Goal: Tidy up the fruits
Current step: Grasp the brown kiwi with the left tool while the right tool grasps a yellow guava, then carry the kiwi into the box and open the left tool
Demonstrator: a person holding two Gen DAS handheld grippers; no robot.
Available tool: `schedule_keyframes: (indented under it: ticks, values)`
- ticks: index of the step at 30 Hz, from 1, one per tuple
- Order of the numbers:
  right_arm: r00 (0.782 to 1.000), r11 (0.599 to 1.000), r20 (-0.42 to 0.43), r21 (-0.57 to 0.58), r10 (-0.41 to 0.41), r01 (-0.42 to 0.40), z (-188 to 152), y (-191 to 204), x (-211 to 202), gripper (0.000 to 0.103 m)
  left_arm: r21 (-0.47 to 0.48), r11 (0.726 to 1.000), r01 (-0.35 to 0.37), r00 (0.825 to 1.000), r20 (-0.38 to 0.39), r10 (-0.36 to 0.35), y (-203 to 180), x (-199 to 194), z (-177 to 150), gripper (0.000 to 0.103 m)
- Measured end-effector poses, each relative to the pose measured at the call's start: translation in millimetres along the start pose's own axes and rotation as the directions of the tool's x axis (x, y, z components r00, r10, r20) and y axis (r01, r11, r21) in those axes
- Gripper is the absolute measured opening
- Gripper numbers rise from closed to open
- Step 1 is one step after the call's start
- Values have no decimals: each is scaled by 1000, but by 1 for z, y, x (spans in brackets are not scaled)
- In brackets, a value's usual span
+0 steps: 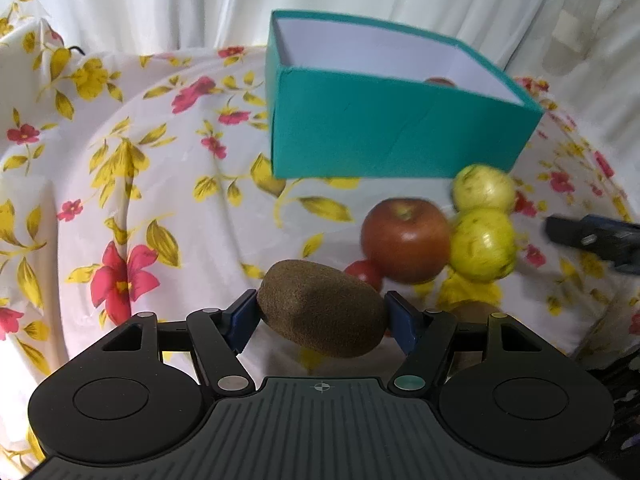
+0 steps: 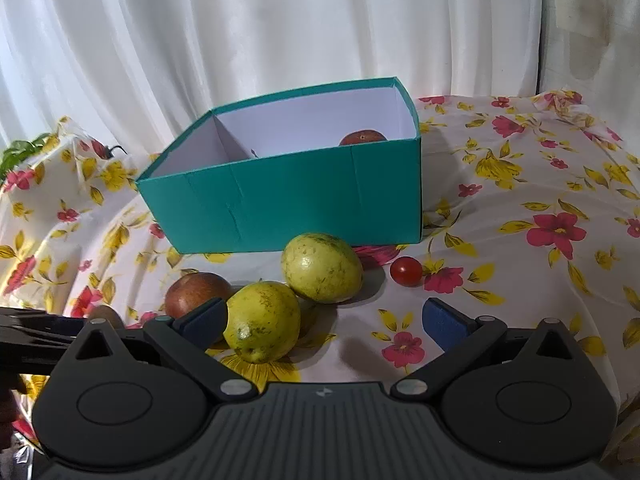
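Note:
A brown kiwi [image 1: 322,308] sits crosswise between the blue pads of my left gripper [image 1: 322,316], which is shut on it just above the cloth. Beyond it lie a red apple [image 1: 406,240], two yellow-green guavas [image 1: 482,246] and a cherry tomato [image 1: 364,274]. The teal box [image 1: 384,136] stands behind them with another red fruit [image 2: 362,137] inside. My right gripper [image 2: 324,316] is open low over the cloth. Its left pad is beside the nearer guava [image 2: 264,320], not gripping it. The second guava [image 2: 322,268] and the tomato [image 2: 406,272] lie just ahead.
A flowered cloth [image 2: 520,200] covers the table, and white curtains hang behind. The left gripper's dark body [image 2: 36,336] reaches in at the left edge of the right wrist view, close to the apple [image 2: 196,292].

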State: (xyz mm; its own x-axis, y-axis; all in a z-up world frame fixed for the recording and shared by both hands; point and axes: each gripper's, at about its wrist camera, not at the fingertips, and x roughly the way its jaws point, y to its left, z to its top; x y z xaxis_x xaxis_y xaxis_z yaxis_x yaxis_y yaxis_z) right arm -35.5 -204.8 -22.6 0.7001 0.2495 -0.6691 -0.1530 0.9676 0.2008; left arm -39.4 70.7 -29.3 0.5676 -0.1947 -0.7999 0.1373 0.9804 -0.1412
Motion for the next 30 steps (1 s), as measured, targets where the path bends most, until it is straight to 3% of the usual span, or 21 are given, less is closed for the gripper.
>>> schedule_keyframes:
  ticks: [11,18,23,27,30]
  values:
    - [998,992,-62,-120,26,-33,-9,32,40,97,-19,999,36,999,-3,-37,-6,-10,-3,73]
    - [997,986,-74,-163,23,-35,-9,43,57,80,-26,999,24,1000,-17,-25,-4,-13,-6,73]
    - [996,987,-82,-155,27,-39,-7,43,67,76,-33,999,22,999,-31,-23,-3,-12,-7,73]
    - [994,988,-95,-140,58,-71,-10,43,74,61,-29,999,15,999,-35,-16,-4,-10,-5,73]
    - [996,983,-76,-169,54,-67,-13,48,75,60,-25,1000,14,999,-34,-15,-6,-10,-3,73]
